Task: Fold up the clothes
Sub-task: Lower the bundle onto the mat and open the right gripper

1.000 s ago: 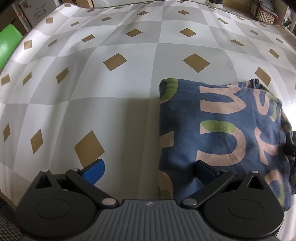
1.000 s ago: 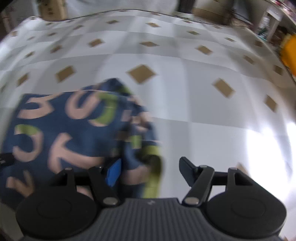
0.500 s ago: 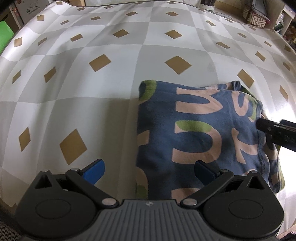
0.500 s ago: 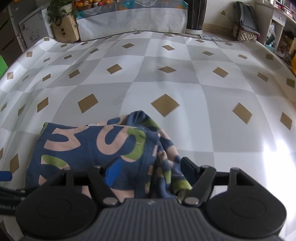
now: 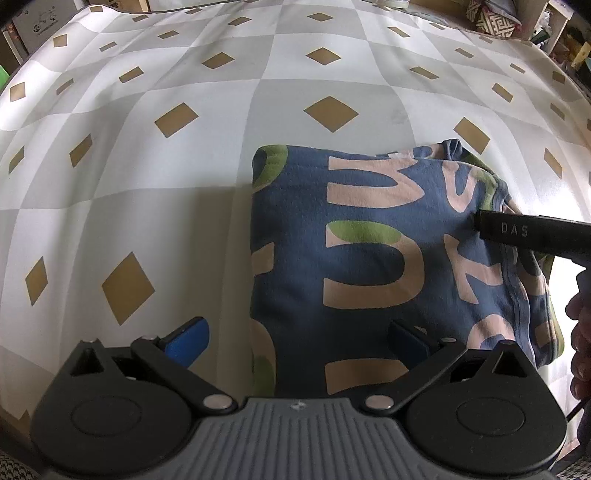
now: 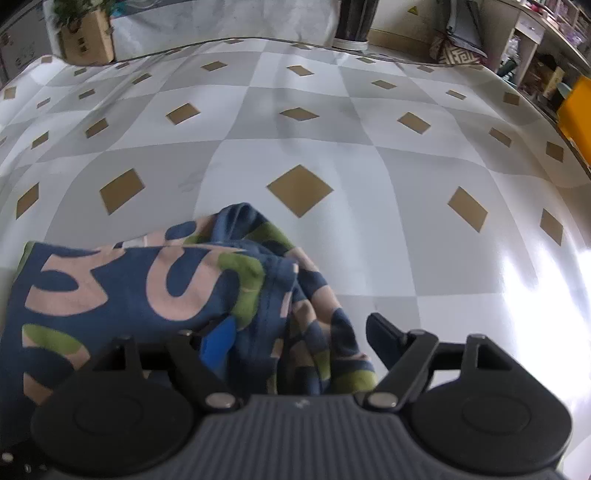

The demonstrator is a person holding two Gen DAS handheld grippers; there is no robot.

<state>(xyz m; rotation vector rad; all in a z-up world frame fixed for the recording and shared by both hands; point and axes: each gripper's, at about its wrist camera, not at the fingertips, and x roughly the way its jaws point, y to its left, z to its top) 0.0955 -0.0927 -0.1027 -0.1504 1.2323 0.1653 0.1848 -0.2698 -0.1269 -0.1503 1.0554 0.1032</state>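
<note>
Folded blue garment (image 5: 369, 266) lies flat on the checked surface (image 5: 184, 177). Left claw (image 5: 295, 332) gapes over its left edge. Right claw (image 6: 299, 332), jaws just widening, straddles its bunched right edge, ungripped.

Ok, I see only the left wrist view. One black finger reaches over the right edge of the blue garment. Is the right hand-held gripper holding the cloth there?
Observer: No. The right hand-held gripper is open. Its jaws have just been opening, and the bunched edge of the blue garment lies between them, not pinched.
Operator: Where is its other finger?
Observer: The other finger is over the bare table, just right of the garment.
Operator: Is anything behind the table on the far left?
Observer: Yes, a cardboard box with a plant in it stands past the far left corner.
</note>
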